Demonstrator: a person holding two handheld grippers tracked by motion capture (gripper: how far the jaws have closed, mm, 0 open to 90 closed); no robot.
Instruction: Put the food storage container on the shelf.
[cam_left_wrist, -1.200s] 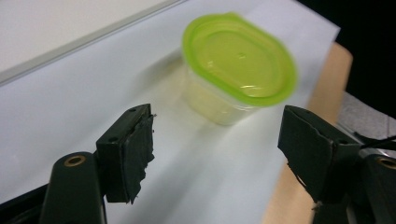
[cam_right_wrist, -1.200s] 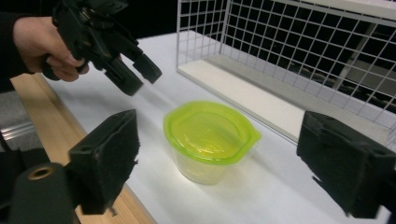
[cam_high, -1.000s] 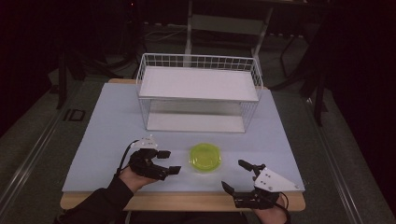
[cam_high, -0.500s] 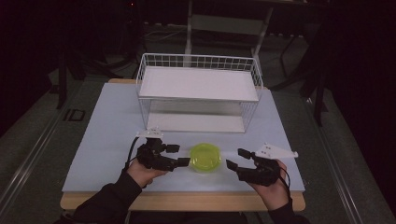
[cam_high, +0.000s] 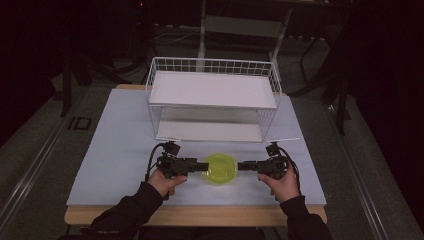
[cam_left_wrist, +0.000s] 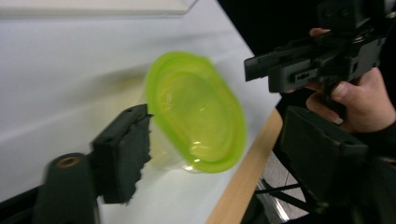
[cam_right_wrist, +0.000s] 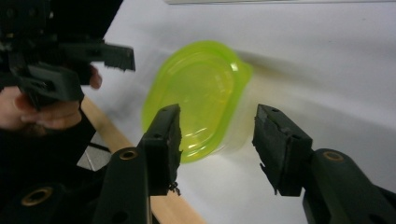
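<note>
At the bottom centre of the high view, a person's two hands aim black two-jaw grippers inward at a round translucent lime-green plastic container with lid (cam_high: 220, 168). The left gripper (cam_high: 201, 166) and right gripper (cam_high: 243, 165) both have jaws spread, flanking it without grasping. Judged so, the pickup has not begun; closing and lifting remain. Behind, mid-frame, a white wire basket (cam_high: 212, 65) stands on the pale tabletop (cam_high: 115, 145); the room beyond is dark.
</note>
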